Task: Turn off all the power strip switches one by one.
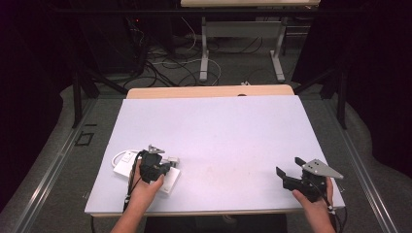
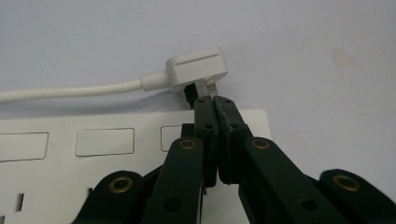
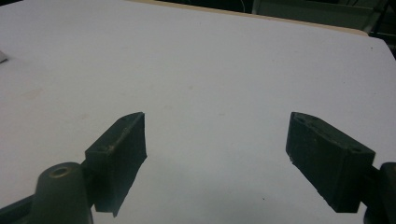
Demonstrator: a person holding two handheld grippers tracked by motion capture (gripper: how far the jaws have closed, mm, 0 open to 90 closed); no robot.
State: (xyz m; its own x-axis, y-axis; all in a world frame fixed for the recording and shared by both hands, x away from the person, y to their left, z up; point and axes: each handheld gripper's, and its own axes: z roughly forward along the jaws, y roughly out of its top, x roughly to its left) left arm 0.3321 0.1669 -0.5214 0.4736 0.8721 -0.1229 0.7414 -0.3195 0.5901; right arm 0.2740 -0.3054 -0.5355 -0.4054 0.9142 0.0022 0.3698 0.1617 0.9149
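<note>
A white power strip (image 1: 169, 183) (image 2: 93, 140) lies near the table's front left. Just past its far edge a white plug (image 1: 172, 159) (image 2: 198, 70) rests on the table, its cable (image 2: 70, 89) running off to the left. My left gripper (image 1: 165, 163) (image 2: 214, 100) hangs over the strip's end with its jaws shut. Its tips touch the plug's pins, and I cannot tell whether a pin is pinched between them. At the front right my right gripper (image 1: 287, 166) (image 3: 215, 158) is open above the bare white tabletop, with nothing between its fingers.
The white tabletop (image 1: 218, 126) has a wooden far edge (image 1: 209, 91). A loop of white cable (image 1: 122, 158) lies left of the strip. Beyond the table stand another table's legs (image 1: 204, 58) amid loose floor cables.
</note>
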